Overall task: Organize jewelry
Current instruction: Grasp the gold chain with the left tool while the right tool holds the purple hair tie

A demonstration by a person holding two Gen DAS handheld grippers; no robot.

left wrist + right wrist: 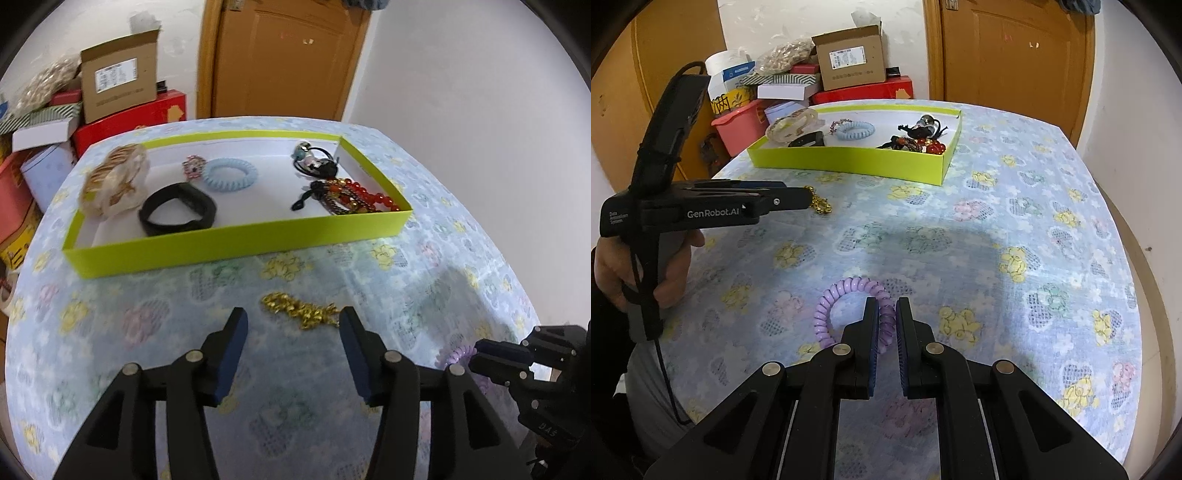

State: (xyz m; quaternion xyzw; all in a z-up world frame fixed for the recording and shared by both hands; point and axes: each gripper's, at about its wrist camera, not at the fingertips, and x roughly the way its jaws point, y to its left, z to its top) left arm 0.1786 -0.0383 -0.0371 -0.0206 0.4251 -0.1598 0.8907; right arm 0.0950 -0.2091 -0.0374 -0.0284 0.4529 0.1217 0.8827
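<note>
Mostly sorted already: inside the green tray (236, 240) lie a cream scrunchie (116, 181), a black band (177, 208), a blue coil tie (229, 174), a small brooch (192, 168), dark hair ties (316, 162) and red beaded bracelets (354, 199). Still out on the bench (1015, 229): a gold chain (301, 310) and a purple coil tie (849, 314).

Left gripper (291, 321) spread wide, jaws flanking the gold chain, which lies on the cloth at 12 o'clock, just ahead of the tips and touching neither as far as can be seen.

Right gripper (887, 306) nearly pressed together, pinching the 3 o'clock side of the purple coil tie, the rest of the loop lying toward 10 o'clock. Tray far off at 11 o'clock.
</note>
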